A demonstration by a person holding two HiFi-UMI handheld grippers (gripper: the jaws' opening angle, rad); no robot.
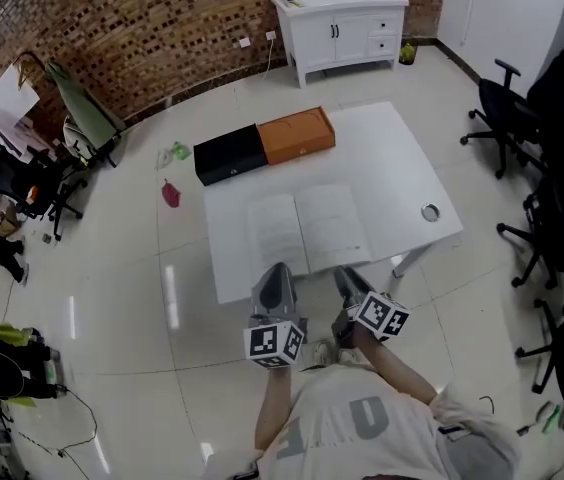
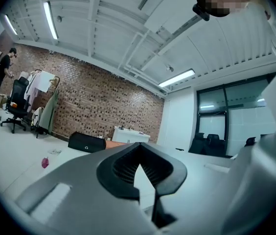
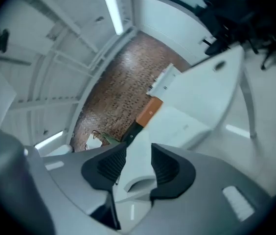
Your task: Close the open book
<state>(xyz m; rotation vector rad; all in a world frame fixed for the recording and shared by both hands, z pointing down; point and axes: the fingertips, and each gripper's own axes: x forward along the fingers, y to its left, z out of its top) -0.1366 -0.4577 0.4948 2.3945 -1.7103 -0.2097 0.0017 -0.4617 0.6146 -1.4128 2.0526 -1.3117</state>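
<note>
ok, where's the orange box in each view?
Head view: orange box upper centre, at the table's far edge.
Left gripper view: thin orange sliver, centre, right of the black box.
Right gripper view: centre, slanted.
Shared landmark: the black box abutting its end.

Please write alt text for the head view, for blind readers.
An open book lies on a white table, a black box and an orange box behind it. A person holds the left gripper and right gripper at its near edge.

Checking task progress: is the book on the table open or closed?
Open: the book lies flat with both pages spread.
</note>
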